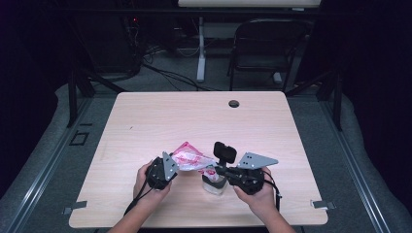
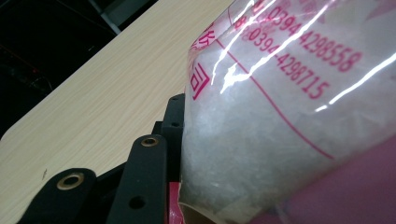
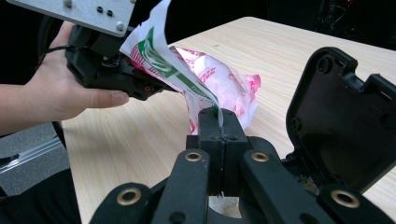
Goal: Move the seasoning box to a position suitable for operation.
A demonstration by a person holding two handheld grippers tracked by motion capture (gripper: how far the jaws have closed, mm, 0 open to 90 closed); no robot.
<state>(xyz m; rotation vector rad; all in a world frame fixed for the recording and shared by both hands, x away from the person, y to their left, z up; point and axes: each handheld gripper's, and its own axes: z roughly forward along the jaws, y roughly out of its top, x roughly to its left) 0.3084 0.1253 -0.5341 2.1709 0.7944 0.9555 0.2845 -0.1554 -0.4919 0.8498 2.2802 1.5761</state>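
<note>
Desk (image 1: 145, 121): bears a cup (image 1: 214, 184). Bag (image 1: 190, 158): held above the desk, gripped by the left gripper (image 1: 167, 167); its torn strip (image 3: 187, 81) is pinched in the right gripper's (image 3: 218, 122) closed jaws. Granules may be spilled if the tear is widened abruptly.

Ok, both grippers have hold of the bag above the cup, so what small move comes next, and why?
Probably pull the right gripper gently away from the left gripper to tear the plastic bag open. Its jaws are shut on the bag's white and green edge, the left gripper holds the bag's body, and the clear cup stands just below on the table, ready to catch the white grains.
</note>
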